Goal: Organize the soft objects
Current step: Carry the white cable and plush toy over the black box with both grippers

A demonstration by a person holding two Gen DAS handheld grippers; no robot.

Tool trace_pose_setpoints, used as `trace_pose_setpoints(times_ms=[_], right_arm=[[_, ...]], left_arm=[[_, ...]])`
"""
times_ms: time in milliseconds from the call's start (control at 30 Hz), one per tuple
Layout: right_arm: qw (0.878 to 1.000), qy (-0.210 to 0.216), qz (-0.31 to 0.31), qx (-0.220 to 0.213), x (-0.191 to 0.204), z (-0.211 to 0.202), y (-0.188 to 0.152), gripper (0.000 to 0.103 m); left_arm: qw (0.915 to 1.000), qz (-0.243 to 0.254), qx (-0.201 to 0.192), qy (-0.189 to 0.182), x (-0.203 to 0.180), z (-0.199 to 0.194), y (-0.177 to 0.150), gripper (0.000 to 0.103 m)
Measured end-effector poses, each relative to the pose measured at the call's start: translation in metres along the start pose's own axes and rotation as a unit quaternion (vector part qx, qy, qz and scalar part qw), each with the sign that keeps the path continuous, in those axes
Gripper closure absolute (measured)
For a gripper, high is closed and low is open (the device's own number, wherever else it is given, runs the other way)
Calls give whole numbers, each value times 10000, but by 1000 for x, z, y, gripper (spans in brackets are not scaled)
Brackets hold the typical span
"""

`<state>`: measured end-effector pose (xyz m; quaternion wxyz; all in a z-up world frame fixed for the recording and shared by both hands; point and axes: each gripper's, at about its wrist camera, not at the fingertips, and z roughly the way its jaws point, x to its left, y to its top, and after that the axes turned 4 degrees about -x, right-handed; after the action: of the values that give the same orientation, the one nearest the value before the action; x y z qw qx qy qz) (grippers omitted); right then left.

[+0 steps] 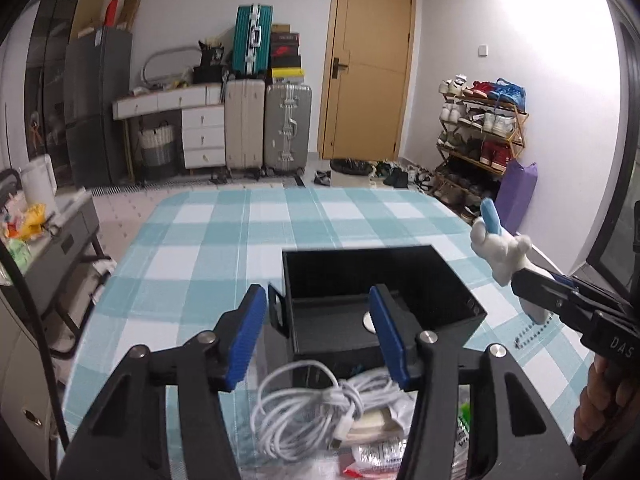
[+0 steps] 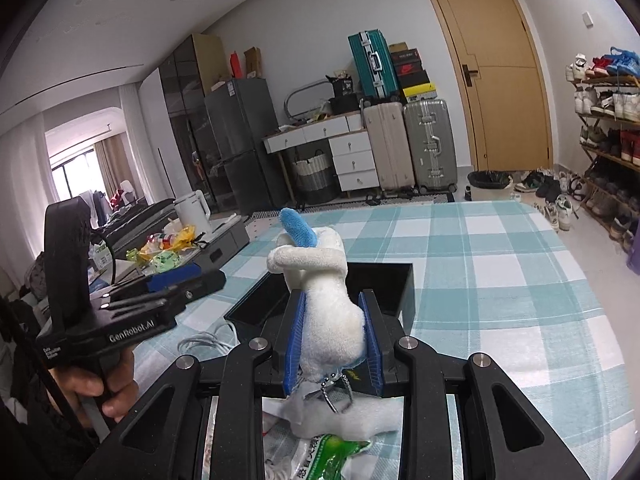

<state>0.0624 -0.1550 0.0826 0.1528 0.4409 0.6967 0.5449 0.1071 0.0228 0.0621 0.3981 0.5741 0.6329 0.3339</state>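
A white plush toy with a blue tuft sits clamped between the blue pads of my right gripper, which is shut on its body, just in front of an open black box. In the left wrist view the same toy hangs to the right of the box, held by the right gripper. My left gripper is open over the near left part of the box, with nothing pressed between its pads. From the right wrist view the left gripper is at the left, beside the box.
A coiled white cable and several packets lie on the checked tablecloth near me. A green packet lies under the right gripper. A side table with a kettle and snacks stands left. Suitcases, a door and a shoe rack are behind.
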Motion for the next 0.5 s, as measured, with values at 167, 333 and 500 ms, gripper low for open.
trace_pose_setpoints(times_ms=[167,333,500], right_arm=[[10000,47,-49,58,0,5,-4,76],[9999,56,-52,108,-2,10,-7,76],[9998,72,-82,151,0,12,-10,76]], left_arm=[[9993,-154,341,-76,9,0,-20,13],[9953,-383,872,-144,16,15,-37,12],[9901,-758,1130,-339,23,28,-46,12]])
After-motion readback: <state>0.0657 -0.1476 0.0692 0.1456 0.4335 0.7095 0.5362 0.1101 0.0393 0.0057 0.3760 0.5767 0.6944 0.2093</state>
